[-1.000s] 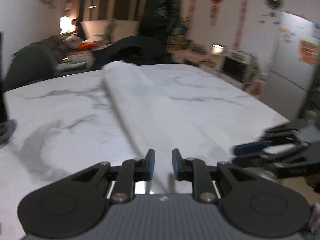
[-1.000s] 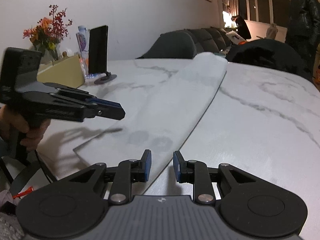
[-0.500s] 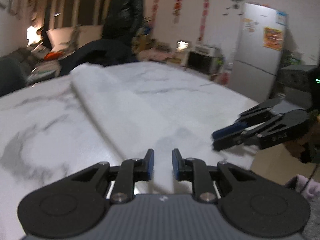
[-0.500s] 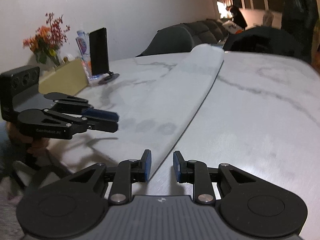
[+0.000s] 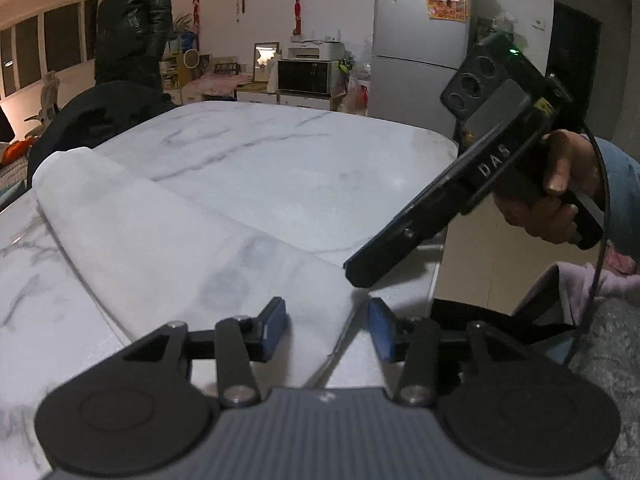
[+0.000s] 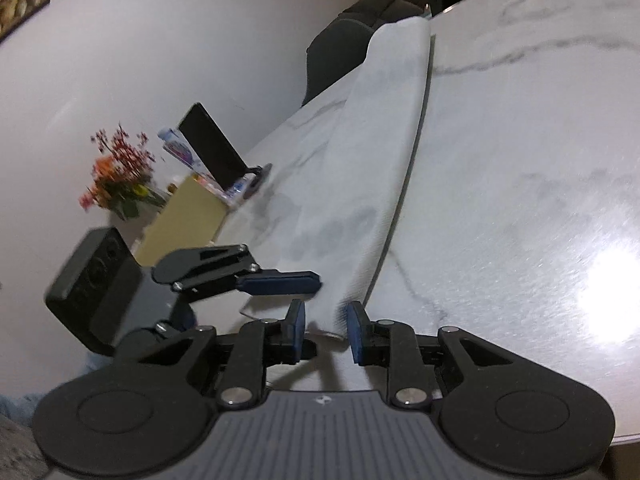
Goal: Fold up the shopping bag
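One shopping bag [image 5: 172, 248], two claws, left [image 5: 327, 330] and right [image 6: 325, 332], one table [image 5: 280, 160].

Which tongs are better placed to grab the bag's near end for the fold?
Probably left. The left tongs are open, level, straddling the bag at its near corner. The right tongs are open there too, but tilted.

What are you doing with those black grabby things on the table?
A person is folding a white shopping bag that lies in a long strip on the marble table. The left tongs and right tongs are both open at the bag's near end, on either side of its edge. Neither has gripped it yet.
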